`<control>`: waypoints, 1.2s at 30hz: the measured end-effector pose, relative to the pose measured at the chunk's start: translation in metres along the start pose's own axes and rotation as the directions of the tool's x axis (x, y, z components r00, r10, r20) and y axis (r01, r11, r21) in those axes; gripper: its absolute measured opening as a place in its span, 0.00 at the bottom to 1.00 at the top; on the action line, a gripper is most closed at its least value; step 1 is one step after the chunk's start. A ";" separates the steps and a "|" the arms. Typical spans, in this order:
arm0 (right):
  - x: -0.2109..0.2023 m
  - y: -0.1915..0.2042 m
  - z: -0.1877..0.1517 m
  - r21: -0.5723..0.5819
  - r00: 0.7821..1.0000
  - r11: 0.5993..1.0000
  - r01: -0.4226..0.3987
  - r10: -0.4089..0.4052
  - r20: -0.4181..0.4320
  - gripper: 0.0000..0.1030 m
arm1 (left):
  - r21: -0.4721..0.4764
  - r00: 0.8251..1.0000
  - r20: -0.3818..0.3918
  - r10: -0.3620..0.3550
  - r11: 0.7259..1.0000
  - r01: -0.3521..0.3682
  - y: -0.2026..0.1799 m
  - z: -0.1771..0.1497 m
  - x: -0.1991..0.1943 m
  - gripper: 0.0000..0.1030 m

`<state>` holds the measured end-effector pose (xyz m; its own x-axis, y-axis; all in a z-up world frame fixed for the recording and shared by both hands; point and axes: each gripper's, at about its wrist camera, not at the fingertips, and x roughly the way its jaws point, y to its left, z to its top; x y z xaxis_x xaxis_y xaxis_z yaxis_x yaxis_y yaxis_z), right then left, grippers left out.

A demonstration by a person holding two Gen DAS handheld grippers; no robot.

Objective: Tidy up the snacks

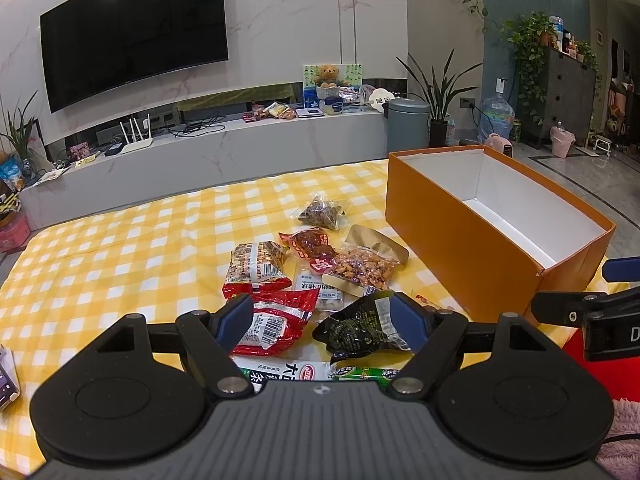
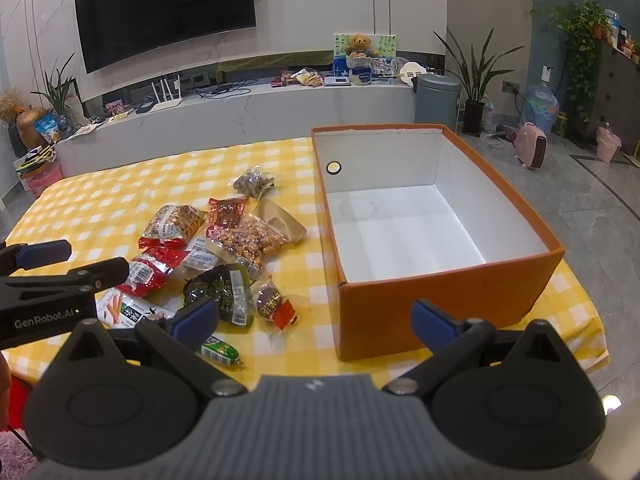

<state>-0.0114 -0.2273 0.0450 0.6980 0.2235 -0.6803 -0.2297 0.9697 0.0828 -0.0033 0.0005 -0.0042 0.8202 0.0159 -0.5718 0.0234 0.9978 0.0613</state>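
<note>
Several snack packets lie in a heap on the yellow checked tablecloth [image 1: 120,248]. My left gripper [image 1: 322,322] is open, low over the near packets: a red packet [image 1: 272,320] by its left finger, a dark green packet [image 1: 360,328] by its right finger. Beyond lie a peanut bag [image 1: 256,266] and a nut pouch [image 1: 362,268]. An open orange box [image 1: 452,236] with a white, empty inside stands right of the heap. My right gripper [image 2: 316,318] is open and empty, in front of the box's near wall [image 2: 440,304]. The dark green packet [image 2: 220,292] also shows there.
The left gripper [image 2: 60,264] shows at the left of the right wrist view. A small green sausage [image 2: 218,354] lies near the table's front edge. Behind the table stand a low marble TV bench [image 1: 240,140], a grey bin [image 1: 408,124] and potted plants.
</note>
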 end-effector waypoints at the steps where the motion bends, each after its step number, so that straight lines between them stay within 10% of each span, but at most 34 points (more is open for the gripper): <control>1: 0.000 0.000 0.000 0.001 1.000 1.000 0.000 0.000 -0.001 0.97 | 0.000 1.000 0.001 -0.001 1.000 0.001 0.000 0.000 0.000 0.89; 36: -0.002 -0.002 0.001 0.003 1.000 1.000 0.002 -0.002 0.002 0.97 | 0.000 1.000 -0.004 -0.003 1.000 0.003 -0.002 -0.002 -0.003 0.89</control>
<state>-0.0120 -0.2296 0.0469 0.7001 0.2215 -0.6789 -0.2262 0.9705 0.0834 -0.0073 -0.0016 -0.0040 0.8176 0.0134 -0.5757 0.0255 0.9979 0.0595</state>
